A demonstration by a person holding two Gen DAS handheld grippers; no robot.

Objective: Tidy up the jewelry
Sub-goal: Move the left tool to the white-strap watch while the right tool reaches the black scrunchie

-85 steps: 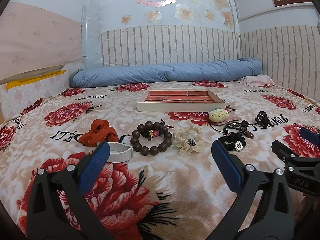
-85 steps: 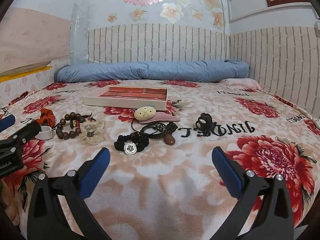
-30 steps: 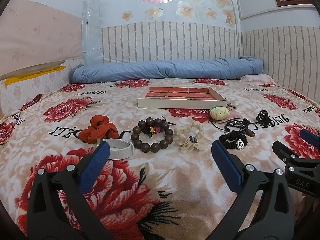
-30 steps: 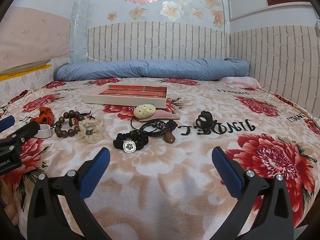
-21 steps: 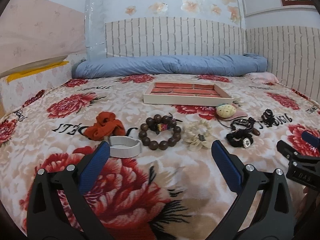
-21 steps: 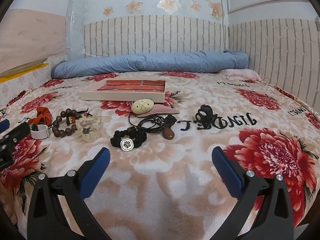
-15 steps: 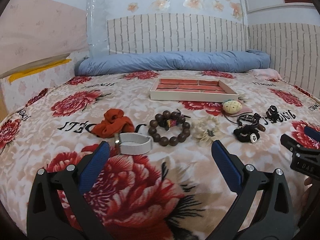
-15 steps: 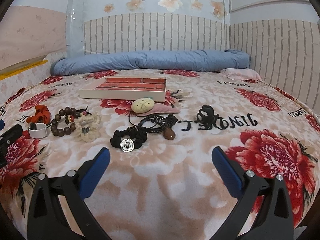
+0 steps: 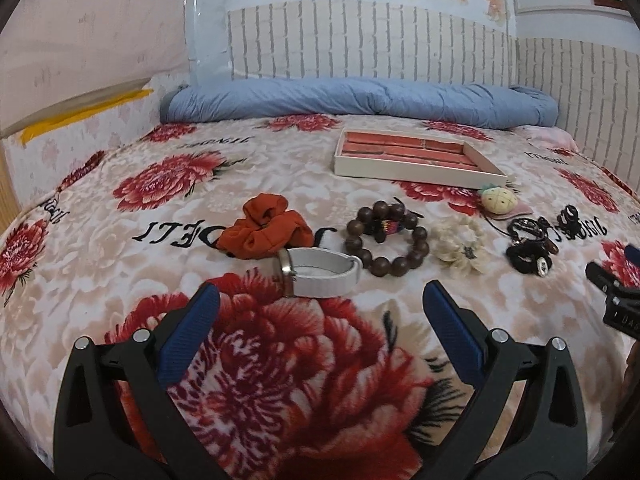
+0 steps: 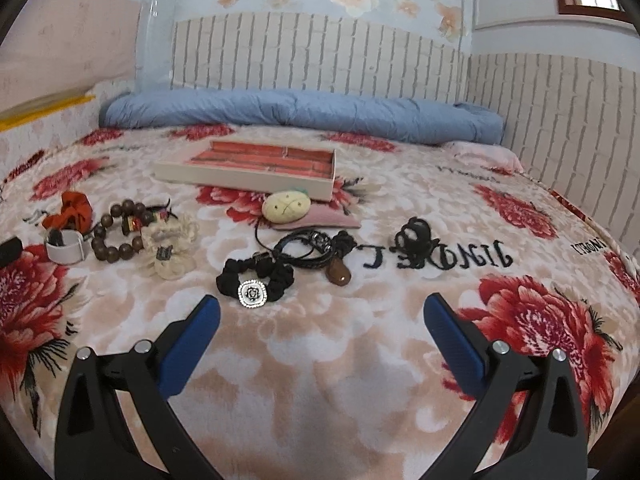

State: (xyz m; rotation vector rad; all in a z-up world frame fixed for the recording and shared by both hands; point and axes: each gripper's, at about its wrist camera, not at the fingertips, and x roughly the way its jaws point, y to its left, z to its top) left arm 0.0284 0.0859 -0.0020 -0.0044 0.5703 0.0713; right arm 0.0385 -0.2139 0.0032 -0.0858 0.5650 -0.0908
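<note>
Left gripper (image 9: 320,304) nearer white bracelet (image 9: 320,274), perhaps lower; both grippers' fingers wide, empty.

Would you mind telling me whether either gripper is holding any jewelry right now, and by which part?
Nothing is held. The left gripper and right gripper are both open above the blanket, short of every piece.

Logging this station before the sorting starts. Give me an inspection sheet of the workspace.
Surface: bed with flowered blanket.
Job's things: divided tray at the back, no jewelry seen inside; in front of it orange scrunchie, white bracelet, wooden bead bracelet, cream scrunchie, black scrunchie, black cord necklace, pineapple clip, black hair claw.
Clutter: nothing seen.
Grippers: left gripper and right gripper both open, holding nothing, above the blanket.
Cables: nothing seen.
Surroundings: rolled blue quilt, brick-pattern wall.
</note>
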